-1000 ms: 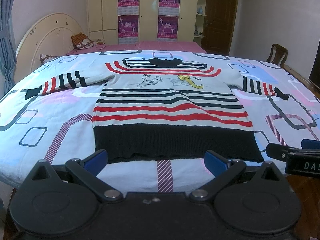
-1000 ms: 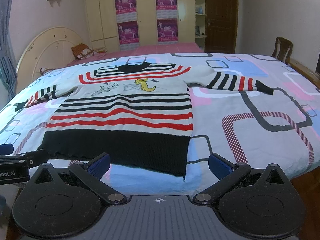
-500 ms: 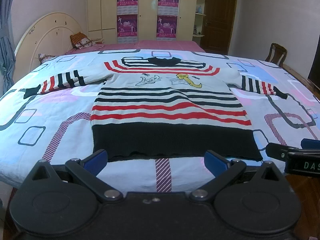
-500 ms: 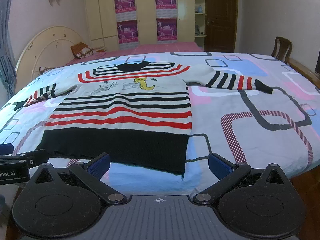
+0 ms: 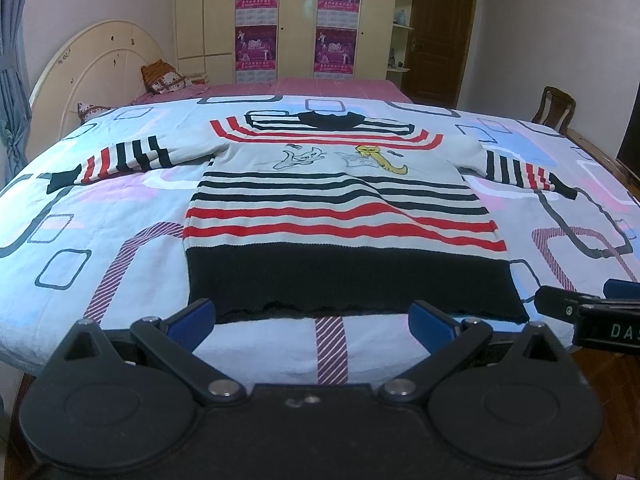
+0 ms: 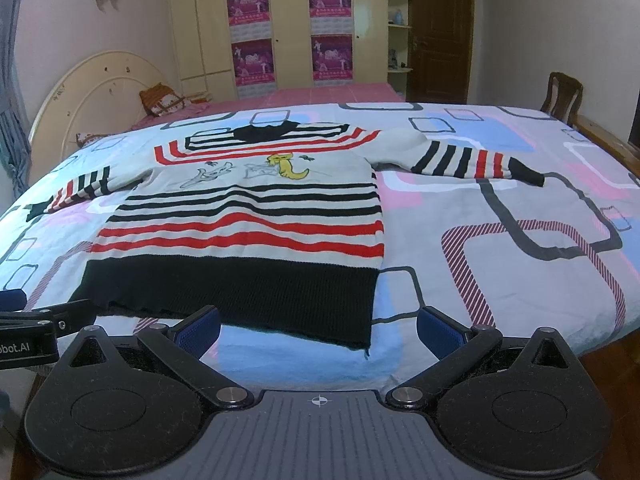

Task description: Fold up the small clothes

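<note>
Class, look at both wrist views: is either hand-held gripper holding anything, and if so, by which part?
Nothing is held. The left hand-held gripper and right hand-held gripper are both open, short of the sweater lying flat on the bed.

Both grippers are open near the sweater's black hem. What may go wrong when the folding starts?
1. The sweater lies on a soft quilt; the left gripper or right gripper may pinch the quilt along with the hem.
2. The hem lies near the bed's edge, so a pull toward the person might drag it off.
</note>
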Demonstrator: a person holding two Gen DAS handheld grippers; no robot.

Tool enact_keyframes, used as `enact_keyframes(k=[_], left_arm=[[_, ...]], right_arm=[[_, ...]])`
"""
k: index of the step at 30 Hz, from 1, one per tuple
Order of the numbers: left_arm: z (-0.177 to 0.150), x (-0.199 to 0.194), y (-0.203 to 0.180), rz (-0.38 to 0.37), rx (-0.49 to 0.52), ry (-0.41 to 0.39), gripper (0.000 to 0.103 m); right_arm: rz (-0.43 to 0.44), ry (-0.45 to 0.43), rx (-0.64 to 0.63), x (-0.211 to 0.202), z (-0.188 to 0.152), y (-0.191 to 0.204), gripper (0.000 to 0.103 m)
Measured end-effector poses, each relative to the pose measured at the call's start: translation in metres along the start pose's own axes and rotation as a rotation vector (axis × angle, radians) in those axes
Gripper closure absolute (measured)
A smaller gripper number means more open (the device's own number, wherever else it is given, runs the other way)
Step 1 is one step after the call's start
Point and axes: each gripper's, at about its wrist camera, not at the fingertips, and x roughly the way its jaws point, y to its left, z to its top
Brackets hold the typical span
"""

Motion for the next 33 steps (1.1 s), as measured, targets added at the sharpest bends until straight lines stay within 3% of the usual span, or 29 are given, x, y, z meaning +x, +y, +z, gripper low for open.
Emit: enact_keyframes(k=[12,19,23,29,33], left_arm=[[0.034,0.034,0.010,-0.011,-0.037,0.032,0.000],[0.057,0.063,0.001,-0.024,0.056,-0.003,0.000],[0.077,0.084,-0.003,-0.068,0.098,-0.006,0.000],[0.109,0.107,0.000,-0.119,0.117,-0.064,0.000],[0.122,0.129,0.004,-0.137,0.101,-0.035,0.000]], right_arm=[[-0.045,-0.009,0.030,0.026,0.028,-0.011,0.000],[-0.077,-0.014,0.064,0.054,0.055,-0.020,0.000],[-0.072,-0.027,0.094,0.074,0.075,-0.026,0.000],[-0.112,-0.078,0.132,0.093,0.104,-0.033,0.000],[-0.116,-0.084,0.183,0.108,0.117,-0.047,0.000]])
